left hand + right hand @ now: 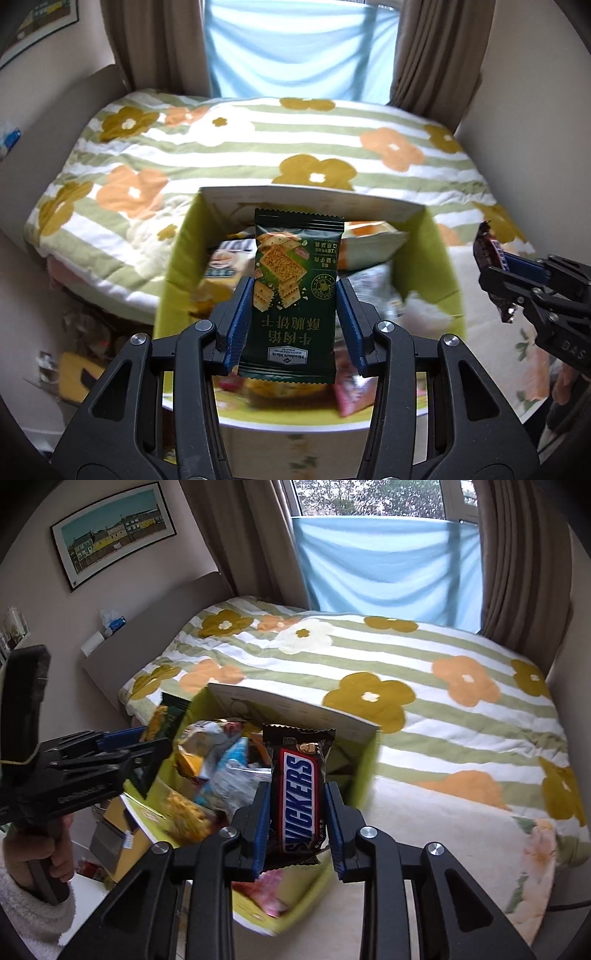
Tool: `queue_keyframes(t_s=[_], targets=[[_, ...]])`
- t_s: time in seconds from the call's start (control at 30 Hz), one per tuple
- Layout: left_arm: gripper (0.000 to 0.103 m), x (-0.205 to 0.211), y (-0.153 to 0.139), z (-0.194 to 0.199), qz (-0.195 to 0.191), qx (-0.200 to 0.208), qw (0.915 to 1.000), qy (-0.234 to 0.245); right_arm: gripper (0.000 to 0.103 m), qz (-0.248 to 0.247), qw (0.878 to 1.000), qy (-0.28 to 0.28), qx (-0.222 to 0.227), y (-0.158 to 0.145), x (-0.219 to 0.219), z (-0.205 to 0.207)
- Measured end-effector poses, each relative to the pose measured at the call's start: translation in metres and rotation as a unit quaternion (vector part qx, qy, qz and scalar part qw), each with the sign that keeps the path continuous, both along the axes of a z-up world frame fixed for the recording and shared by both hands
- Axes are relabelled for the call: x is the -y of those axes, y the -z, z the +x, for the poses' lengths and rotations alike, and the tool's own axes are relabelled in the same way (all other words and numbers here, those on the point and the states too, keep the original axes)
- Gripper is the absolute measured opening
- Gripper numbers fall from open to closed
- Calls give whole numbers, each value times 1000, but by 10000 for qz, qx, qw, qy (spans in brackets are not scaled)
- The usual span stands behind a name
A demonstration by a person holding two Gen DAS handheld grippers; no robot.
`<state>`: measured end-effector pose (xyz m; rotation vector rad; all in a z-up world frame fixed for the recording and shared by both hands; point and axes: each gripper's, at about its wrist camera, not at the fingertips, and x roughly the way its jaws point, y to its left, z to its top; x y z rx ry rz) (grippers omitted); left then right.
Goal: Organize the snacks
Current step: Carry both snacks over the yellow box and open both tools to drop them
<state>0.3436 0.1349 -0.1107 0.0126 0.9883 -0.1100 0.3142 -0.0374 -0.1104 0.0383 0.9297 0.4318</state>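
Left gripper [291, 321]: clamped on dark green foil cracker packet [293, 291]; right gripper [297, 827]: clamped on brown Snickers bar wrapper [299, 797]. Both held above yellow-green cardboard snack box [439, 254] on floral striped bedspread [258, 155]. Advice: keep grips firm, carry clear of box walls, release separately.

- Cracker packet [291, 295]: glossy dark green plastic film, crimped ends.
- Snickers bar [300, 797]: shiny brown foil-like wrapper.
- Snack box [439, 258]: matt cardboard, green inside.
- Gripper pads [236, 325]: ribbed blue plastic; arms matt black plastic, bright metal pins.
- Bed cover [424, 686]: soft quilted cloth.
- Sleeve [33, 915]: fluffy white fleece.
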Motion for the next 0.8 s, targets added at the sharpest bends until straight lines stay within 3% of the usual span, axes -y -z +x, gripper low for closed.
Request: queue_keyframes(t_s=[0.3, 0.33, 0.37, 0.43, 0.5, 0.8], targets=[[43, -17, 24, 22, -5, -228, 9995, 224, 26, -189, 9995, 119, -238, 13, -26, 14], [50, -16, 25, 22, 26, -240, 9994, 243, 26, -207, 9994, 120, -243, 13, -27, 14], [73, -14, 25, 22, 95, -231, 9994, 245, 26, -217, 9994, 114, -248, 13, -28, 16], [103, -10, 22, 17, 289, -87, 9993, 212, 26, -241, 9994, 103, -247, 12, -28, 17], [103, -8, 17, 11, 327, 56, 9991, 266, 26, -252, 9993, 97, -255, 12, -28, 19], [103, -16, 22, -7, 428, -154, 9990, 13, 26, -194, 9991, -55, -380, 16, -40, 31]])
